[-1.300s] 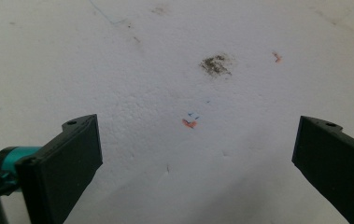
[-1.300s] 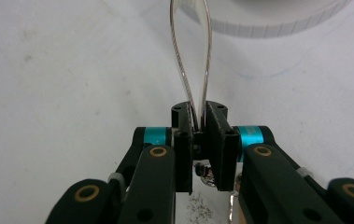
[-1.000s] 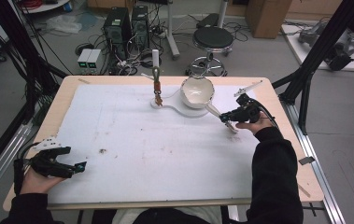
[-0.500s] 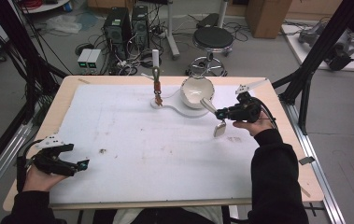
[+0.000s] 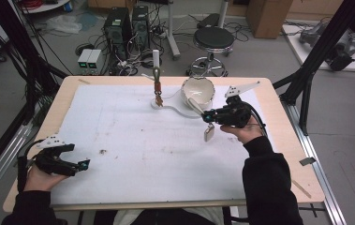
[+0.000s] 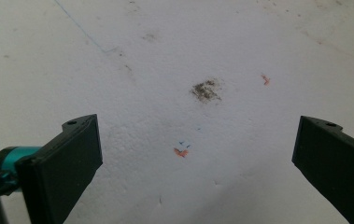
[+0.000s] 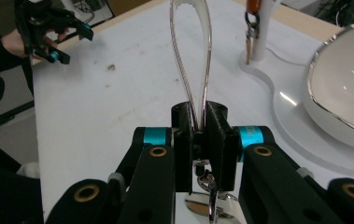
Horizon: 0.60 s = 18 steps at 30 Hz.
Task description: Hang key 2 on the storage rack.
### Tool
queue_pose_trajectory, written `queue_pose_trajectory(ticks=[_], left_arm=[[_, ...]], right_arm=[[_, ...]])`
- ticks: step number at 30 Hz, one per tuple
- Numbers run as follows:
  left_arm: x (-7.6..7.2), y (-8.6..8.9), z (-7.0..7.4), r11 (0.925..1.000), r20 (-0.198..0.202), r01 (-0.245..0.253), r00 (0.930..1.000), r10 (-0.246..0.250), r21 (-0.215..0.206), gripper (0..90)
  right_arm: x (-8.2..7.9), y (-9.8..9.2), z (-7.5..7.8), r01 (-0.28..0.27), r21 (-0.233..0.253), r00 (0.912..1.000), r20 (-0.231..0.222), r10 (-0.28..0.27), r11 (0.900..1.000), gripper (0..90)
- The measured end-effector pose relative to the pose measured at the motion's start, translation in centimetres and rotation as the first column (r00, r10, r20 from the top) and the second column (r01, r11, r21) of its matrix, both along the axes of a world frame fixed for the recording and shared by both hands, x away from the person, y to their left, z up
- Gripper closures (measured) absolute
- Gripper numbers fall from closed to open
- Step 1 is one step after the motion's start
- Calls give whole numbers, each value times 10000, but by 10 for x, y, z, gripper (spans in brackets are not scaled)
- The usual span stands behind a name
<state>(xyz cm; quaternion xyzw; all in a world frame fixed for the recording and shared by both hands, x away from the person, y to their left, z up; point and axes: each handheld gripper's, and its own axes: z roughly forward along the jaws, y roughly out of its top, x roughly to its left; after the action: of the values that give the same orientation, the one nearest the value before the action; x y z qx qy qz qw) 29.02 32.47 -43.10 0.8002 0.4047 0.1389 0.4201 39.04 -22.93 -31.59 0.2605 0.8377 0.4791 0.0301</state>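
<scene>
Right gripper [image 5: 206, 116] clamped on a clear loop-shaped plastic strap with a small metal tag [image 5: 209, 132] dangling under it; left gripper [image 5: 82, 165] spread wide, nothing between its jaws.

Strap's long axis runs forward from the jaws toward the white post stand [image 5: 156, 63], which already carries a hanging keyring [image 5: 158, 93]. Stand lies up-left of the right gripper, white bowl [image 5: 197, 90] just beside it. Left gripper well apart, near corner. No legible labels.

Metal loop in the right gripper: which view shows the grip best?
Right gripper view: the right gripper is shut on the metal loop, jaws pinching its base. High view shows the right gripper side-on, a small tag dangling below.
</scene>
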Motion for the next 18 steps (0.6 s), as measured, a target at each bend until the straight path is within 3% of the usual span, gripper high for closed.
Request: queue_pose_trajectory(ticks=[7,9,12,18], left_arm=[[3,-2,5,9997,-216,-51,9998,46,-235,19],[4,-5,13,9994,-40,-31,10000,29,-342,19],[8,-15,29,9984,372,197,9992,-178,-535,19],[18,-30,40,9967,567,570,9969,-538,-573,19]], right_arm=[[-9,19,3,-6,428,9998,223,-4,9991,815],[-12,27,0,19,494,9990,449,-41,9988,815],[-15,36,-2,-73,662,9990,444,43,9978,815],[-21,53,-3,-680,760,9964,565,638,9948,815]])
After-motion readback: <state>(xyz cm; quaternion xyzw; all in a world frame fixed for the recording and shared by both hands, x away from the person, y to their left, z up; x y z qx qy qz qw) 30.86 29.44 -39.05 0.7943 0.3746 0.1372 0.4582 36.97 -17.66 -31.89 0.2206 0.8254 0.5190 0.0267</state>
